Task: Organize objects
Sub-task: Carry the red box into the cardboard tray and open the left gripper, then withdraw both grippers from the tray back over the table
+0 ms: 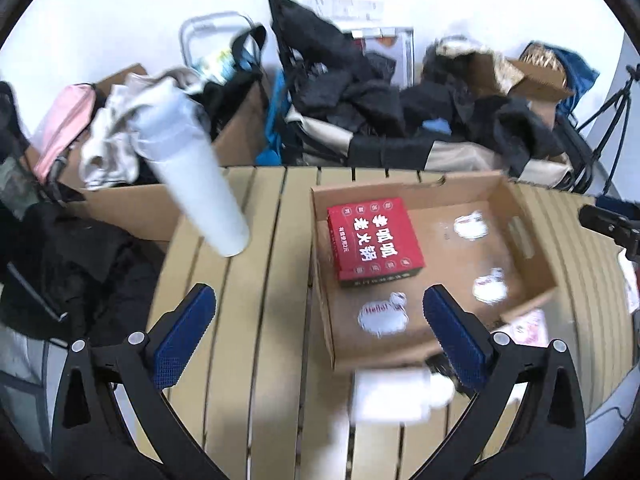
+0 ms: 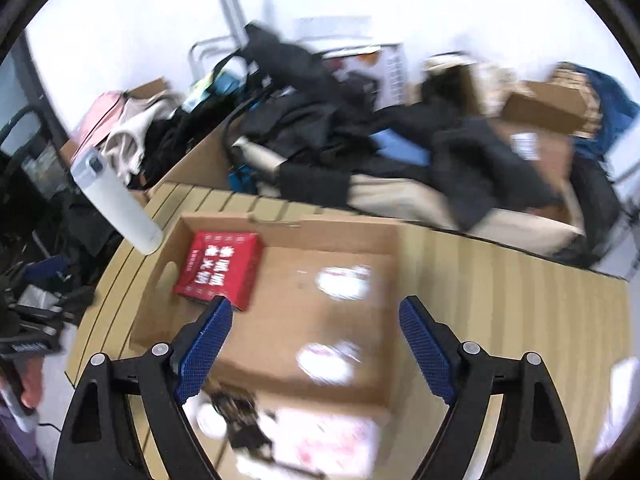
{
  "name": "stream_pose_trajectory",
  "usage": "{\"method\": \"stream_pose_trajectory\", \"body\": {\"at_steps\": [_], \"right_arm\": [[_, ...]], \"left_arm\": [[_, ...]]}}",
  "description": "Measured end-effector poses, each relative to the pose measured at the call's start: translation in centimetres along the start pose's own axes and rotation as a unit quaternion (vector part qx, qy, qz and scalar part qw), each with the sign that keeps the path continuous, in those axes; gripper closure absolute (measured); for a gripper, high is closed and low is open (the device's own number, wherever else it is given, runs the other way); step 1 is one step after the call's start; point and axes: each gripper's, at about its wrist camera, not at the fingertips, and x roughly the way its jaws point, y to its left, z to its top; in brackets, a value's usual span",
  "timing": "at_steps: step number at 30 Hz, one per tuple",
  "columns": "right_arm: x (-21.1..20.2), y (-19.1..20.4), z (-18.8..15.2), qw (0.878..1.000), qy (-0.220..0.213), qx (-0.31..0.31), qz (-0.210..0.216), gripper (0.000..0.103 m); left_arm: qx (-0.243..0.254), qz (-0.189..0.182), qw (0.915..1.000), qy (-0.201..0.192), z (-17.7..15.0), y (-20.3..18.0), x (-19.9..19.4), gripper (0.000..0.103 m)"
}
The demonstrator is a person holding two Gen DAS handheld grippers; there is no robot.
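Blurring hides the white bottle point(image 1: 390, 396) below the cardboard box point(image 1: 520, 220).

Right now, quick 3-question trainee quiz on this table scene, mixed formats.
1. True or false: the red box lies inside the cardboard box.
2. The white bottle stands where? A) inside the cardboard box B) on the slatted table, outside it C) in the left gripper
3. Fill in: the right gripper holds ____.

Key: 1 true; 2 B; 3 nothing, it is open, as is the left one.
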Motion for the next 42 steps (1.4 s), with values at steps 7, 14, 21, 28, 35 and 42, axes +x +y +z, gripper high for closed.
{"method": "stream_pose_trajectory", "body": {"at_steps": [7, 14, 21, 28, 35, 42], "right_arm": [[-12.1, -1.2, -6.4, 0.999, -0.047, -0.013, -0.011, 0.015], [-21.1, 2.5, -18.7, 0.991, -0.107, -0.077, 0.030, 0.015], [-25.1, 5.2, -34.3, 0.982, -0.187, -0.029, 0.031, 0.003], [-21.1, 5.0, -38.4, 0.992, -0.121, 0.013, 0.045, 0.003], [-20.0, 5.2, -39.1, 0.993, -0.111, -0.005, 0.034, 0.047], [-18.5, 2.8, -38.6, 0.993, -0.107, 0.029, 0.047, 0.047]], "left_arm": [[-0.038, 0.036, 0.9966, -0.064, -6.1, 0.9, -12.5, 0.000], [-0.047, 0.038, 0.9931, -0.101, -17.9, 0.4, -20.6, 0.000], [-0.056, -0.009, 0.9879, -0.144, -32.2, -1.4, -24.9, 0.000], [-0.006, -0.012, 0.9851, -0.171, -34.4, -5.3, -24.4, 0.000], [0.013, -0.023, 0.9881, -0.151, -34.9, -6.8, -22.5, 0.000], [0.035, -0.077, 0.9873, -0.135, -31.2, -11.4, -18.4, 0.000]]}}
